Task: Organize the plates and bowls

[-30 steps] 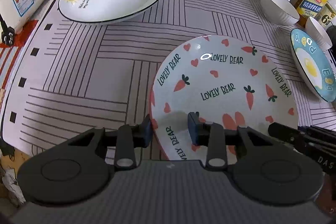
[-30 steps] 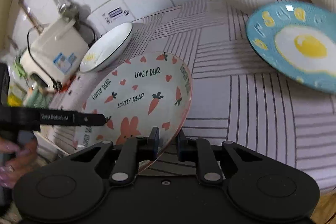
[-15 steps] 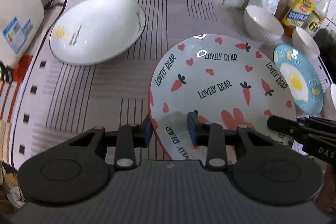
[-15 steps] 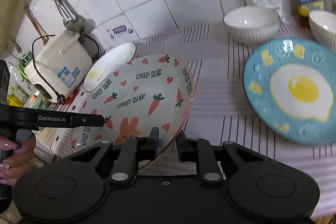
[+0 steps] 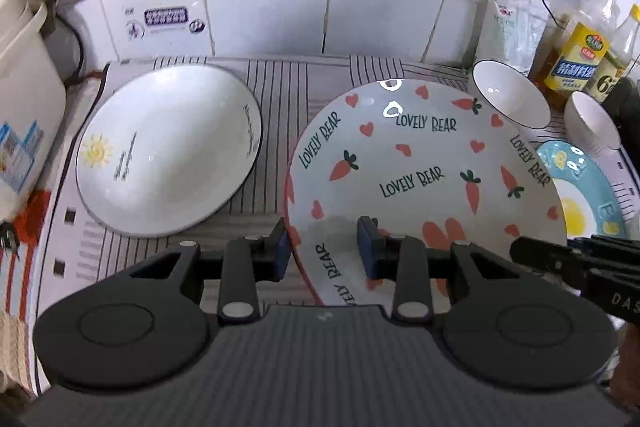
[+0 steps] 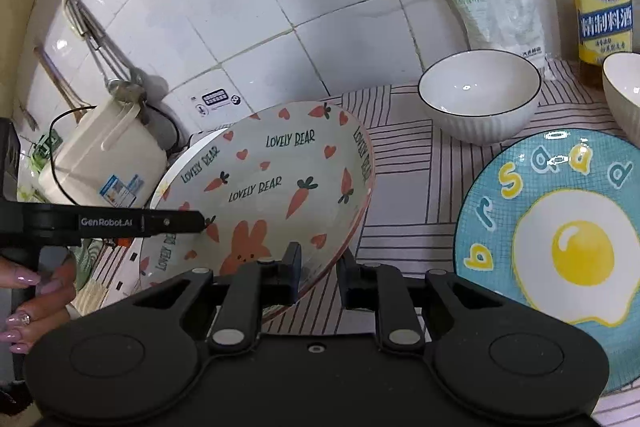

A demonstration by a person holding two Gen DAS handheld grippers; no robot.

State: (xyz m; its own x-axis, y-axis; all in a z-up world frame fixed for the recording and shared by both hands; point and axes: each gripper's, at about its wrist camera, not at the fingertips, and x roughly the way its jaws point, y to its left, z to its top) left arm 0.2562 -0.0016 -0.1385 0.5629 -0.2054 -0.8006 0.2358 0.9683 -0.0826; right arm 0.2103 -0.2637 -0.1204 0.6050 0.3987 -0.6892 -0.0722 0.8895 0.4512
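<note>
The carrot-and-heart "LOVELY BEAR" plate [image 5: 420, 163] hangs tilted above the striped mat, carried by both grippers. My left gripper [image 5: 324, 247] is shut on its left rim, one pad under it and one inside the dish. At the plate's near right edge [image 6: 272, 187] my right gripper [image 6: 320, 267] is shut on the rim. A white plate with a sun [image 5: 168, 151] lies flat on the mat to the left. On the right lies a blue fried-egg plate [image 6: 560, 227]. Two white bowls [image 6: 478, 99] [image 6: 624, 91] stand behind it.
A white rice cooker [image 6: 104, 155] stands at the far left by the tiled wall. Oil and sauce bottles [image 5: 584, 43] and a white bag [image 6: 500, 11] line the back right. A hand [image 6: 36, 291] holds the left gripper's handle. The striped mat [image 5: 280, 95] covers the counter.
Both grippers have risen and pulled back with the carrot plate, so it now hangs off the mat. More of the wall shows. The other dishes have not moved.
</note>
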